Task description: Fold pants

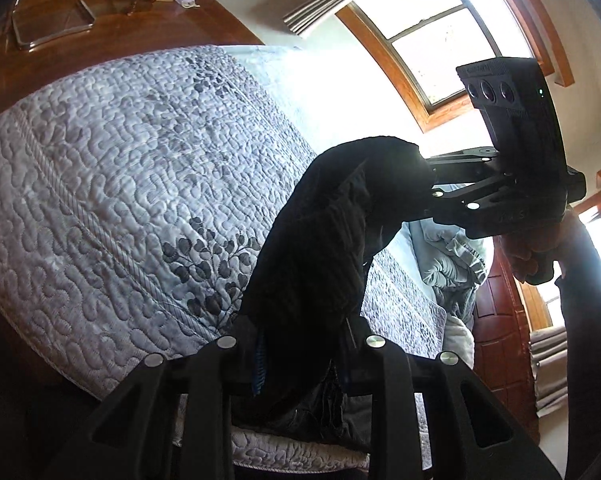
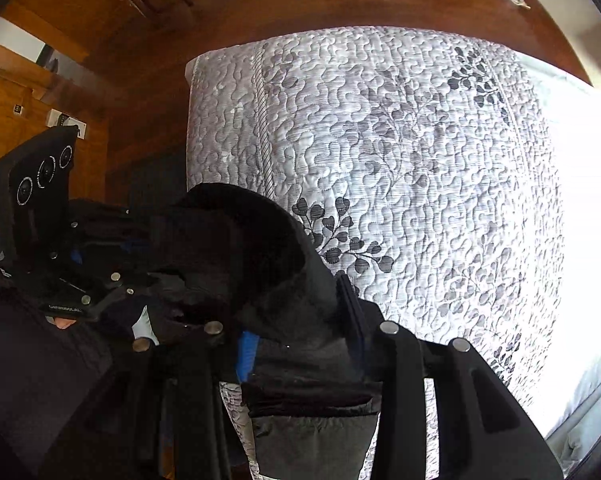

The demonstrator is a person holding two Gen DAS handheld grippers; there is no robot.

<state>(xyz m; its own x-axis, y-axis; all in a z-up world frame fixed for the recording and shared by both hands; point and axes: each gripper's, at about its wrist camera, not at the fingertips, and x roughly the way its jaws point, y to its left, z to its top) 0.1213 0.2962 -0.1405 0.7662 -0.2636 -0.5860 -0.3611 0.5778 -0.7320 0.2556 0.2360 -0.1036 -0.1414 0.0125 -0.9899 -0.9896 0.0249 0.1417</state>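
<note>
Pants (image 1: 320, 248) hang clamped in both grippers' fingers (image 1: 256, 364) above the open quilt (image 1: 120, 168).

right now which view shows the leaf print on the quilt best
Right wrist view: the quilt spreads wide and its leaf print is unobstructed. Left wrist view shows the print tilted and partly behind the black pants.

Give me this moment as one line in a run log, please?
step: lifting pants | left tool: shut on black pants | right tool: shut on pants | pants: held up over quilted bed, not yet folded
</note>
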